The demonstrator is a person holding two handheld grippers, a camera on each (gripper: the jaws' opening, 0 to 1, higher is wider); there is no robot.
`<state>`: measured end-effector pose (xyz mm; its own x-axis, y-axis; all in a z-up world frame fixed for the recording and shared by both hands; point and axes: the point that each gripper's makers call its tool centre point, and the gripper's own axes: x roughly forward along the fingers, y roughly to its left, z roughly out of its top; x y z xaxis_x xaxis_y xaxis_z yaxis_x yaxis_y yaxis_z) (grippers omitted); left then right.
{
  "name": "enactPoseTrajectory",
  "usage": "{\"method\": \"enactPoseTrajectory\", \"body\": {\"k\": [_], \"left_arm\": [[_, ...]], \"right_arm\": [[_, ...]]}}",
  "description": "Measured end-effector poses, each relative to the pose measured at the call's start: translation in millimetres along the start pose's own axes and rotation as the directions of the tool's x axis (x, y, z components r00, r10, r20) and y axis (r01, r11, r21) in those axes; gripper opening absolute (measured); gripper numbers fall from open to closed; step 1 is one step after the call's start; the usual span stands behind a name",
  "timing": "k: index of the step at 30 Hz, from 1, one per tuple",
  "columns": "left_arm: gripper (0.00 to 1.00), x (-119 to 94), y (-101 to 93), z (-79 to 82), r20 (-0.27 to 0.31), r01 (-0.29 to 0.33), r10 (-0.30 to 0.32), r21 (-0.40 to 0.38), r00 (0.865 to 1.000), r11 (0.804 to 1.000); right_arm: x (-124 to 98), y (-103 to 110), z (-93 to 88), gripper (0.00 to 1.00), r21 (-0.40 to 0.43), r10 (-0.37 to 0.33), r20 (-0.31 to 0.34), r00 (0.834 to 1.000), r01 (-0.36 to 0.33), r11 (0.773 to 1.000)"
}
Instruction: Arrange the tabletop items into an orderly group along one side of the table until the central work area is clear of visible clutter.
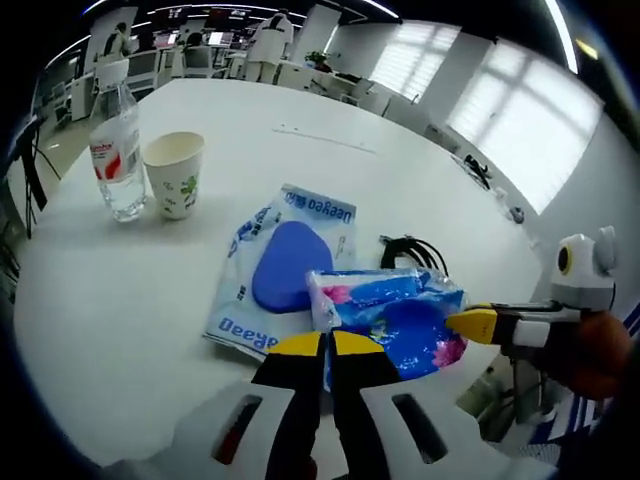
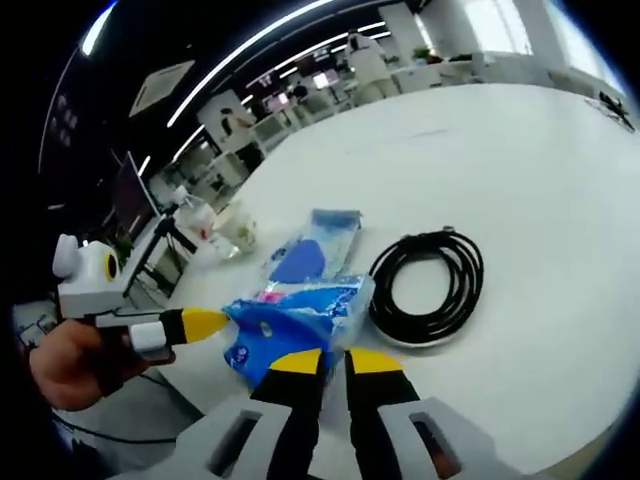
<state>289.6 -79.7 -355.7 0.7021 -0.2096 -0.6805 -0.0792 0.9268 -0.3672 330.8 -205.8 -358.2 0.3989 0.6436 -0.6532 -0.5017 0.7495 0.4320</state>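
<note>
White table (image 1: 130, 330): both grippers, left (image 1: 325, 345) and right (image 2: 334, 361), pinch tissue pack (image 1: 400, 315); lift level, set beside bottle (image 1: 117, 150) at ten o'clock.

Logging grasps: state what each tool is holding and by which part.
Both tools pinch the blue tissue pack: the left tool at its near edge, the right tool at the opposite end.

A crumpled blue tissue pack (image 1: 395, 320) with pink flowers lies near the bench edge, partly over a flat white-blue wipes packet (image 1: 285, 272) that has a blue lid. A coiled black cable (image 2: 428, 287) lies just beside them. Farther off stand a clear water bottle (image 1: 117, 150) and a paper cup (image 1: 175, 173), close together, upright.
</note>
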Motion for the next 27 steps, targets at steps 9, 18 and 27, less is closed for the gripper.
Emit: {"method": "enactPoseTrajectory", "body": {"k": [9, 18, 27], "left_arm": [[0.0, -6.0, -3.9, -3.2, 0.009, -0.002, 0.002, 0.004, 1.0, 1.0], [0.0, -9.6, -14.8, -3.1, 0.027, 0.021, -0.021, -0.018, 0.999, 1.0], [0.04, -8.0, -26.6, -3.4, 0.046, 0.066, -0.065, -0.012, 0.997, 0.998]], "right_arm": [[1.4, 0.0, 1.8, 0.0, -0.032, -0.008, 0.014, 1.0, 0.009, 0.999], [1.8, -3.7, 4.0, 0.0, -0.04, -0.014, 0.02, 1.0, 0.015, 0.999], [0.8, -18.6, 13.1, 0.0, -0.018, -0.026, 0.031, 0.999, 0.027, 0.999]]}}
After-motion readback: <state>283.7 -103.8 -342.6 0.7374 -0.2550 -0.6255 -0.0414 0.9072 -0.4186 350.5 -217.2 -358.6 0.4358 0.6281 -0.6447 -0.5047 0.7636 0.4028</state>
